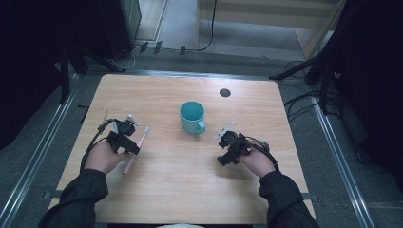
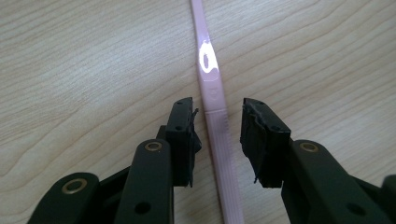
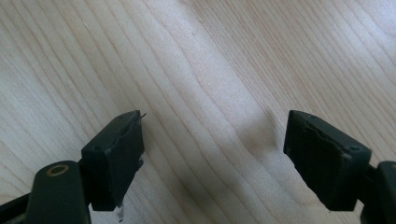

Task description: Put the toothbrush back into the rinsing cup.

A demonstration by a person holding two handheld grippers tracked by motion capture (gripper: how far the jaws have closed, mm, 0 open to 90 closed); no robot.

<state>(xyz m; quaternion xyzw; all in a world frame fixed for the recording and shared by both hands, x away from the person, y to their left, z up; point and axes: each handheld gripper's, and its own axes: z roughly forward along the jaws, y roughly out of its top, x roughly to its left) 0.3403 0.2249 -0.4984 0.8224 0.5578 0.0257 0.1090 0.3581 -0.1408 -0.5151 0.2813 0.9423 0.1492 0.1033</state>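
Item 1, pink toothbrush (image 2: 215, 116): lies flat on the wooden bench (image 1: 180, 190), near its left side, bristle end pointing away from the person; in the left gripper view its handle runs straight up between the two jaws.

Item 2, left tool (image 2: 217, 128): jaws partly open, one on each side of the handle with a narrow gap either side, gripping nothing yet.

Item 3, teal mug (image 1: 192, 117): upright at mid-bench, handle toward the person, well apart from the toothbrush.

Item 4, right tool (image 3: 212, 154): jaws spread wide over bare wood, empty, resting right of the mug.

Risk note: the handle is slim, glossy and flat on the wood. If the jaws close too high, they would likely skid over it or flick it sideways; closing off-centre could pivot the brush out of the grip.
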